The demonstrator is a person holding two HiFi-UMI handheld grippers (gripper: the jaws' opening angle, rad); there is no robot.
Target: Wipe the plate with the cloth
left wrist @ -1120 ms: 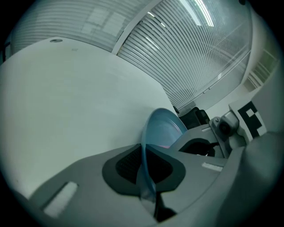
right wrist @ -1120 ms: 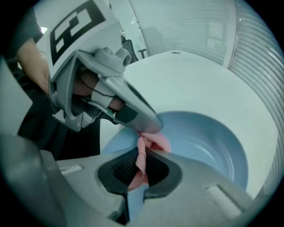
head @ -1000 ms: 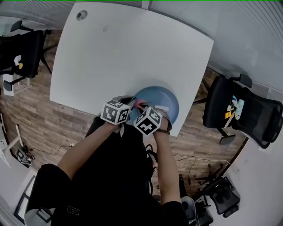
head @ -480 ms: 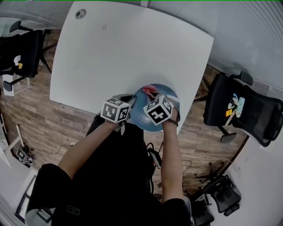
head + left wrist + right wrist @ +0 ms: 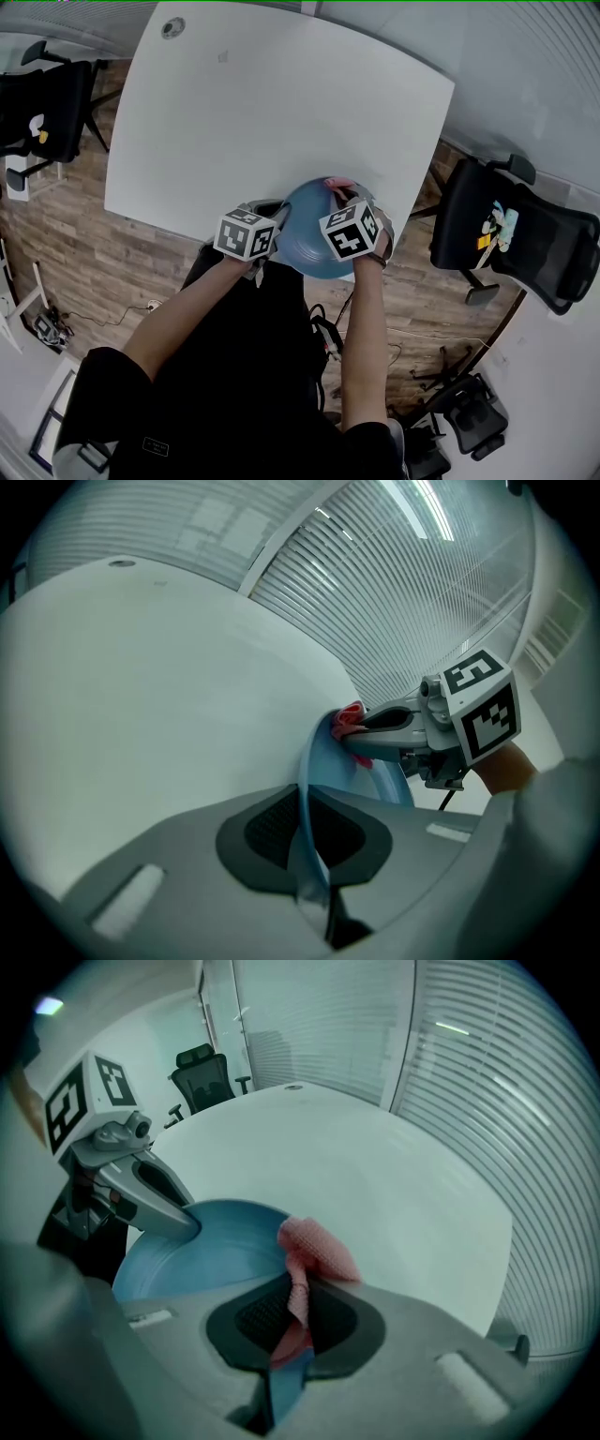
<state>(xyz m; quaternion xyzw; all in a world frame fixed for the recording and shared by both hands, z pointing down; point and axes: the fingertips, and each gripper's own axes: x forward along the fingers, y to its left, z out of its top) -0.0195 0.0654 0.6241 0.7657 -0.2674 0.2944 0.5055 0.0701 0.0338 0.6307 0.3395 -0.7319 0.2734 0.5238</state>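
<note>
Holding the blue plate [image 5: 309, 246] by its rim in our clenched left gripper [image 5: 309, 855], lower centre of the head view at the table [image 5: 281, 103] edge, right gripper [image 5: 292, 1326] pinching the pink cloth [image 5: 317, 1246], we judge hard wiping could lever the plate loose.

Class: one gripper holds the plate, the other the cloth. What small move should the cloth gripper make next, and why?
Probably slide the right gripper along the rim towards the left gripper, grip unchanged. Its jaws pinch the pink cloth over the far rim of the blue plate, while the left gripper clamps the near rim, steadying it.
</note>
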